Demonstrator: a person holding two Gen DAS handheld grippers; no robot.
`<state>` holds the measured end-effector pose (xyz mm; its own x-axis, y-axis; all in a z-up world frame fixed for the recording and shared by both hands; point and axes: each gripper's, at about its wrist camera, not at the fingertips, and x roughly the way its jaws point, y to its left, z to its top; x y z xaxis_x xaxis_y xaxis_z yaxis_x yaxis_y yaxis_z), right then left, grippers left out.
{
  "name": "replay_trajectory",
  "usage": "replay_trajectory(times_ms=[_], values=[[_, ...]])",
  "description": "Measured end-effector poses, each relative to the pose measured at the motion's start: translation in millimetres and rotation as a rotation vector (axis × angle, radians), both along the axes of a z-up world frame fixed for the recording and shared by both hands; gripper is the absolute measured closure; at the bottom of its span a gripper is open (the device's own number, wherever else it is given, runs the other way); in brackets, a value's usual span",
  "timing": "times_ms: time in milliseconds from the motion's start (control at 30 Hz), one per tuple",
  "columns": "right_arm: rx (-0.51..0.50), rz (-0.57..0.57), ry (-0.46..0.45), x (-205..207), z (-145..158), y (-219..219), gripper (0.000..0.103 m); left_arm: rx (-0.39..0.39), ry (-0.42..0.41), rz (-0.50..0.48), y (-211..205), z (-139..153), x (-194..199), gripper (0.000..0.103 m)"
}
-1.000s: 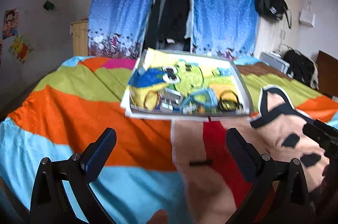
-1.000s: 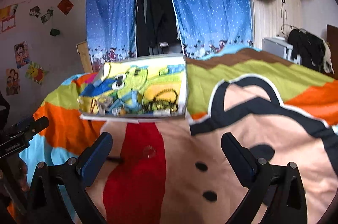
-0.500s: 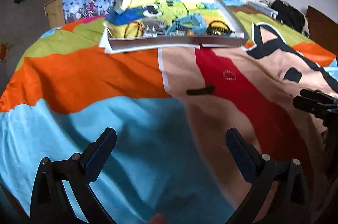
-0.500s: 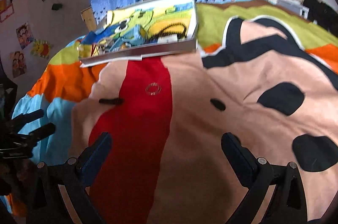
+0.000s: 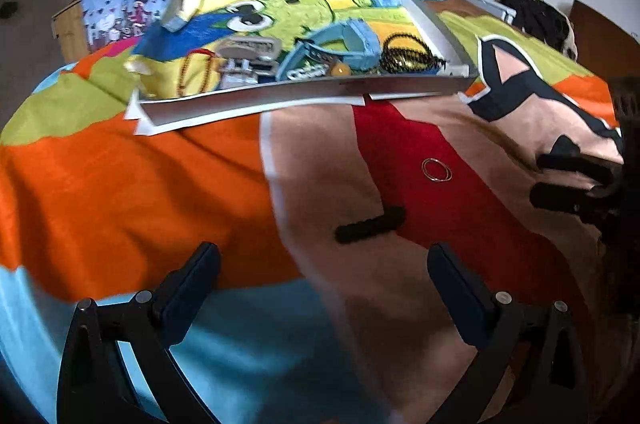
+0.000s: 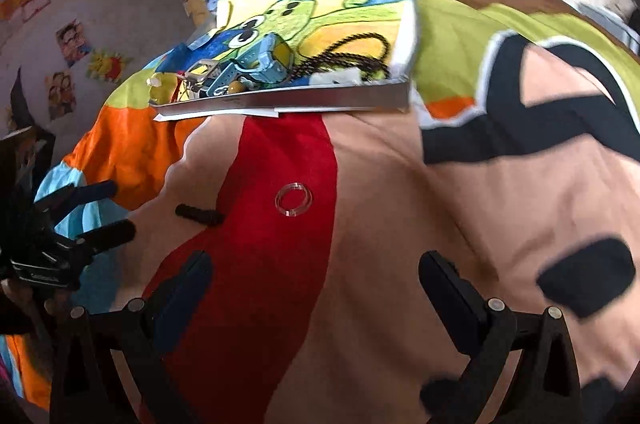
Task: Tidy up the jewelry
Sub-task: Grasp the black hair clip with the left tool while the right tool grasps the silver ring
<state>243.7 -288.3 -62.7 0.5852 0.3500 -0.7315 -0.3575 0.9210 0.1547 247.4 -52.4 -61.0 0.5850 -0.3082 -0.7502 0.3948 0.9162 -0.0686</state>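
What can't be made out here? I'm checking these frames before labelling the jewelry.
- Small pieces heaped in the shallow white tray: motion-blurred in both views, no telling each apart.
- Short black ribbed piece on the bedspread: too blurred to identify.
- Thin clear ring: material unclear.
- Right tool: cut off by the left view's edge.

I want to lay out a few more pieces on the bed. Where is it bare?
Bare: the orange stripe left of the black clip, and the tan patch right of the clear ring. Crowded: the tray's front edge, with blue band and black necklace.
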Motion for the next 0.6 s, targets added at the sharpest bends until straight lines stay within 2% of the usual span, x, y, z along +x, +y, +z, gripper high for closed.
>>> replay_trajectory(times_ms=[67, 133, 167, 233, 300, 400, 600], values=[[-0.002, 0.031, 0.002, 9.1, -2.2, 1.0, 0.013, 0.002, 0.007, -0.019, -3.3, -4.5, 7.6, 0.003], [-0.008, 0.067, 0.01, 18.5, -4.4, 3.2, 0.032, -0.006, 0.008, -0.054, -7.6, -6.3, 12.8, 0.005], [-0.015, 0.082, 0.011, 22.5, -4.7, 5.0, 0.035, -0.006, 0.006, -0.078, -10.9, -6.8, 14.4, 0.008], [-0.011, 0.129, 0.017, 29.3, -4.9, 10.0, 0.039, 0.011, -0.001, -0.128, -19.2, -8.6, 17.1, 0.018], [0.002, 0.162, 0.034, 36.7, -5.8, 16.2, 0.04, 0.033, 0.012, -0.176, -27.5, -13.2, 21.9, 0.038], [0.004, 0.202, 0.055, 47.6, -9.8, 25.4, 0.043, 0.046, 0.051, -0.201, -34.4, -22.3, 29.9, 0.051], [-0.057, 0.212, 0.092, 66.2, -24.6, 37.2, 0.053, 0.024, 0.122, -0.185, -31.7, -34.9, 42.3, 0.055]])
